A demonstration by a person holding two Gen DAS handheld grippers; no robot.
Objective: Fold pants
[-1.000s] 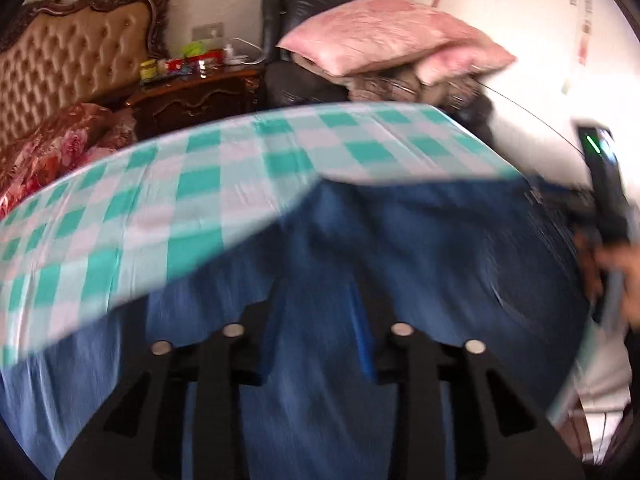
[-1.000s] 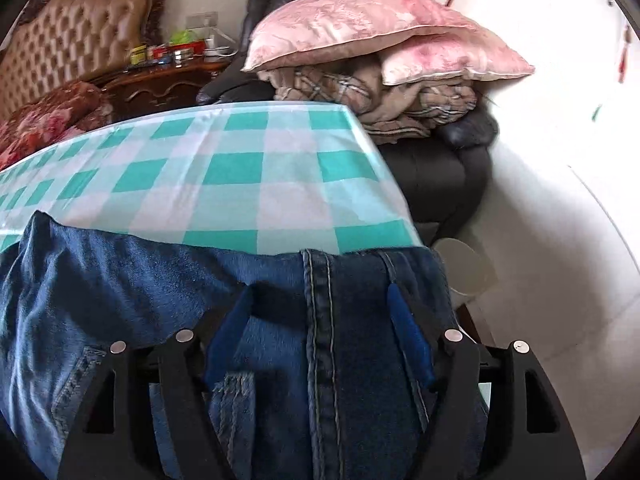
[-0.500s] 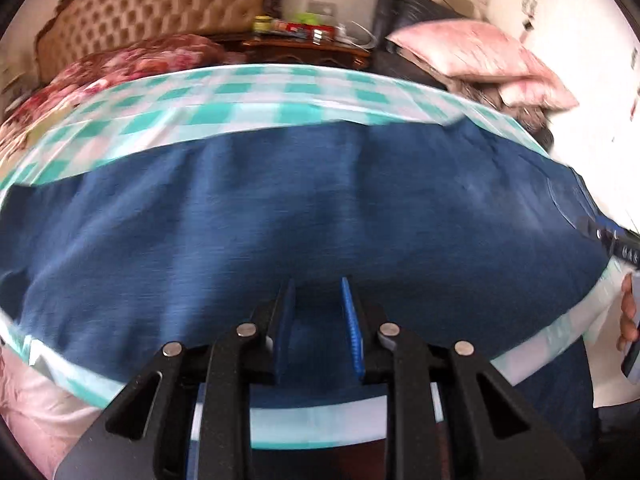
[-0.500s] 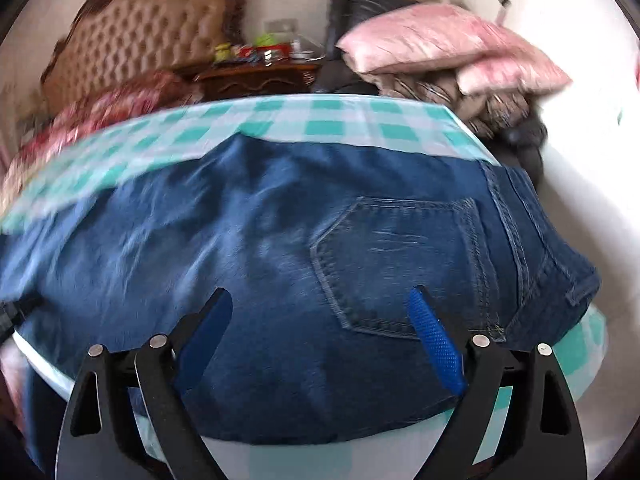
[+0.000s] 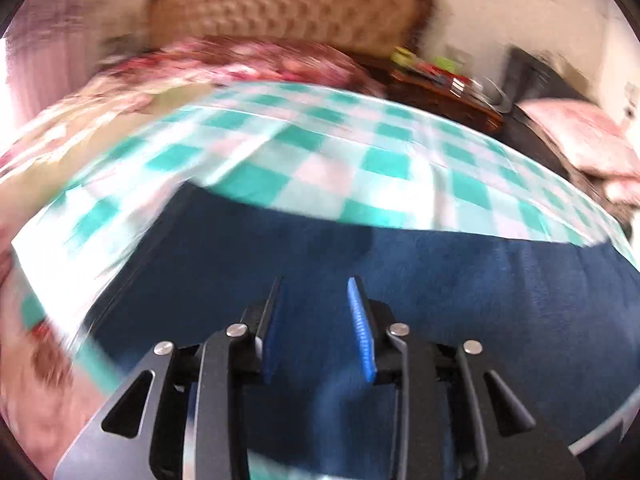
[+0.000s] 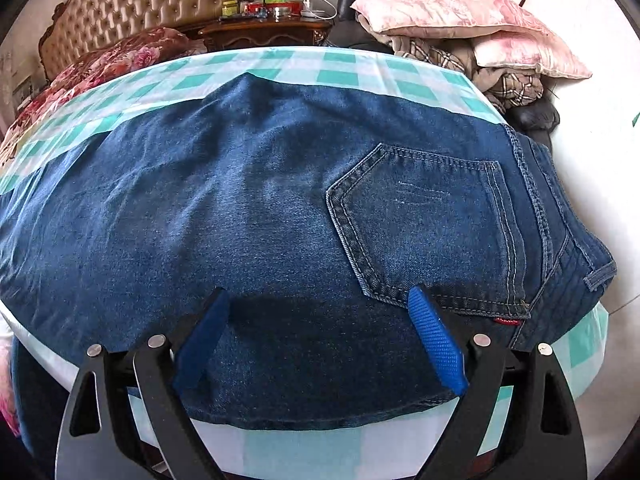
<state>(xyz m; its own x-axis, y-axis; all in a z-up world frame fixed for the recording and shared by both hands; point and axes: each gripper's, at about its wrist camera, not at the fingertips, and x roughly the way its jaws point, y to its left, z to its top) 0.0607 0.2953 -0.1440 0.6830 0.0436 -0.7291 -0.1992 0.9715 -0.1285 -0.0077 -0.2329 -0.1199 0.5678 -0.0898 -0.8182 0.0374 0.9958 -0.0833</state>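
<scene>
Blue jeans (image 6: 256, 208) are lying flat across the table (image 6: 352, 76), which is wearing a teal-and-white checked cloth. In the right wrist view the jeans are folded lengthwise, back pocket (image 6: 424, 220) facing up, waistband end hanging toward the right table edge. Right tongs (image 6: 320, 300) are hovering over the near edge of the denim, fingers spread wide apart, gripping nothing. Left tongs (image 5: 316, 292) are sitting above the denim (image 5: 440, 300) in the left wrist view, blue pads (image 5: 360, 332) parted with a narrower gap, nothing clamped between them; whether they are touching the fabric is hard to tell, since that view is motion-blurred. Behind the table a tufted headboard (image 6: 140, 4), a floral bedspread (image 6: 100, 68), a dark wooden nightstand (image 6: 264, 32) carrying small clutter, and pink pillows (image 6: 452, 8) stacked on plaid blankets are showing.
</scene>
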